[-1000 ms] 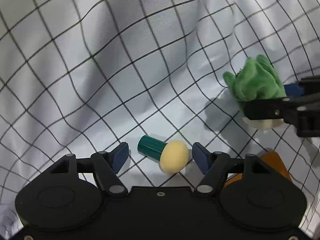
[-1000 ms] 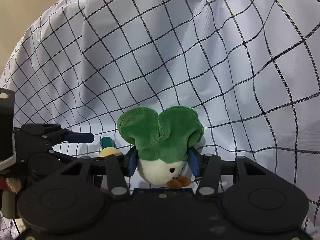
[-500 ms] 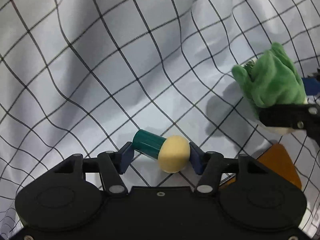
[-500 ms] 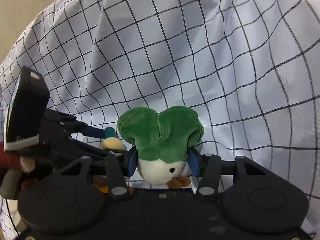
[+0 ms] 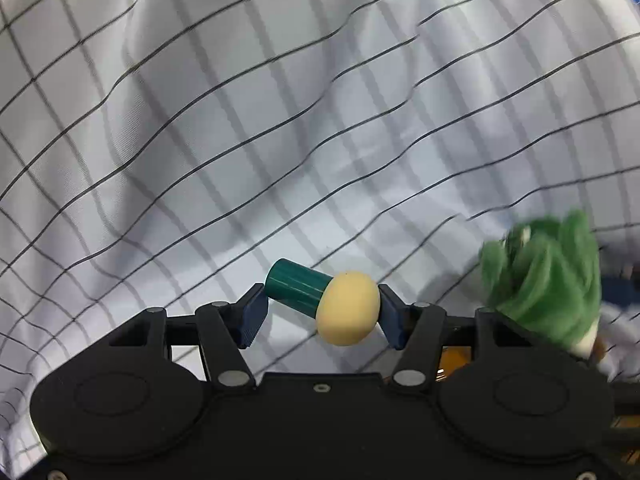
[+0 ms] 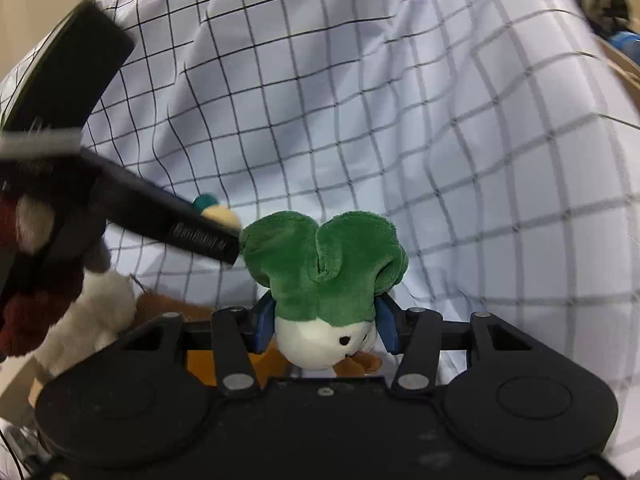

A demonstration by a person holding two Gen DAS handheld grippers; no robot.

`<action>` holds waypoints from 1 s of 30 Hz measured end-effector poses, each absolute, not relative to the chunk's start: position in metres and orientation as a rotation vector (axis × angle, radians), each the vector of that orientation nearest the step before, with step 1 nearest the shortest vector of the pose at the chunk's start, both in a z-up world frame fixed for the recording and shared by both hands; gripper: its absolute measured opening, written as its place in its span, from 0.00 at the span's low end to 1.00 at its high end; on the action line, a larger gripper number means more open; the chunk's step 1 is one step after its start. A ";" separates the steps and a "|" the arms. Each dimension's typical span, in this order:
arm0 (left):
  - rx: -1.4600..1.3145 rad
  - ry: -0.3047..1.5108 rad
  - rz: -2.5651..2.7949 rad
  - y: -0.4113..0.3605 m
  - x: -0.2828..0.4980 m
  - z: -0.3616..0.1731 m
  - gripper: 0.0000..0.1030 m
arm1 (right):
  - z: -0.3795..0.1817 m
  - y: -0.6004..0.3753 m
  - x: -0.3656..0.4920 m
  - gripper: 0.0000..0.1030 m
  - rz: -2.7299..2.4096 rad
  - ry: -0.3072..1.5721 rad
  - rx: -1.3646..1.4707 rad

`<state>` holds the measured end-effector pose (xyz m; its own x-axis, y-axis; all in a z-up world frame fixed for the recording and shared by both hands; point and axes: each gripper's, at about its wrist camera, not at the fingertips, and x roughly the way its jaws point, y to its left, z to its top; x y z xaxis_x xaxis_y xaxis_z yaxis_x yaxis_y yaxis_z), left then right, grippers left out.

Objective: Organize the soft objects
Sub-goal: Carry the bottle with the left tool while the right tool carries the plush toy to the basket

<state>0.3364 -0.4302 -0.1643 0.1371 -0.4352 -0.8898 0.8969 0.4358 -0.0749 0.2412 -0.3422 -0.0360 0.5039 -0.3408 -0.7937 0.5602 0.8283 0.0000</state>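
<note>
- The left gripper [image 5: 320, 316] is clamped on a toy mushroom [image 5: 326, 300] — one pad bears on the dark green stem, the other on the cream cap. The toy lies crosswise between the jaws, stem to the left and far, so the pads press along its long axis.
- The mushroom is lifted clear of the checked cloth [image 5: 280, 120], which spreads in folds beneath it.
- The right gripper [image 6: 325, 326] is closed on a green-and-white plush [image 6: 324, 280], pinching it where the green top meets the white body (the narrowest part, which likely keeps it from slipping).
- The plush hangs with its green lobes on the far side and its face and orange feet on the near side.
- At near left in the right wrist view, more soft toys [image 6: 88, 312] lie together — probably the collecting spot.
</note>
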 end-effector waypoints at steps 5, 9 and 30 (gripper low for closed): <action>0.505 1.035 -1.064 -0.447 0.312 -0.166 0.54 | -0.030 -0.331 0.207 0.49 -0.613 0.910 0.259; 0.470 1.072 -1.094 -0.456 0.285 -0.169 0.54 | -0.030 -0.324 0.182 0.49 -0.647 0.937 0.283; 0.286 1.095 -0.931 -0.256 0.174 -0.040 0.54 | 0.007 -0.244 0.057 0.49 -0.604 0.948 0.338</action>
<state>0.1739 -0.2559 -0.0397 0.1395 -0.5014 -0.8539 0.7620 0.6050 -0.2308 0.0565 -0.2443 0.0070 0.4376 -0.3324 -0.8355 0.6172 0.7867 0.0103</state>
